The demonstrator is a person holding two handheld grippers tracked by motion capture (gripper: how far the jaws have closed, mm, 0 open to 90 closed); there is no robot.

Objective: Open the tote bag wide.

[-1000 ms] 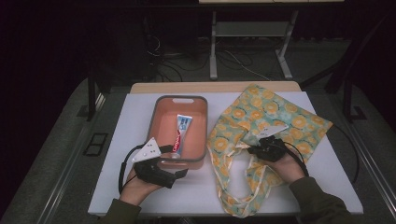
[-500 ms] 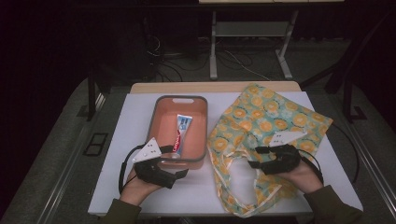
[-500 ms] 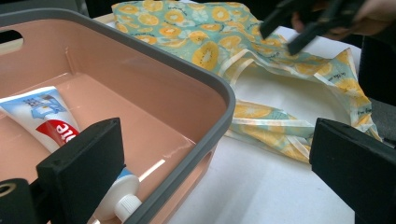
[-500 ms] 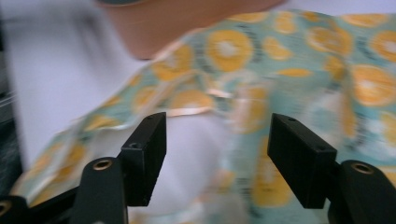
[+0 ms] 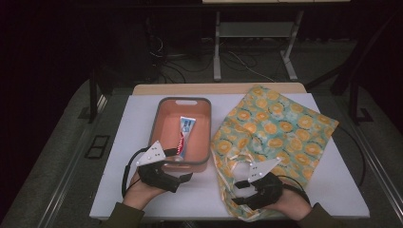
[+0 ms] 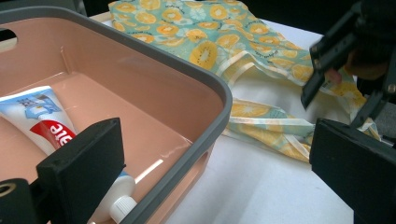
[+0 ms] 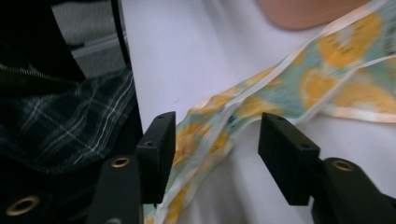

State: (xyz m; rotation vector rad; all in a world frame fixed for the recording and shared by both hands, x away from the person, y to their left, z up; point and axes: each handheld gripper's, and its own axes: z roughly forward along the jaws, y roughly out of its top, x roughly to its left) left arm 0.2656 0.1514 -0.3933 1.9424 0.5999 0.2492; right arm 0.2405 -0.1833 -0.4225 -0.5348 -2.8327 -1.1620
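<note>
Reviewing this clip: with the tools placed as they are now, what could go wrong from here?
The right tool is open around the bag's handle strap; closing may pinch only its edge, letting the floppy bag slip. The open left tool straddles the tub's rim, so it could drag the tub instead of reaching the toothpaste.

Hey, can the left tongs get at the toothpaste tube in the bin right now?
Probably yes. The left tongs sit open at the near rim of the open-topped bin, and the toothpaste tube lies uncovered just past them, with nothing over it.
</note>
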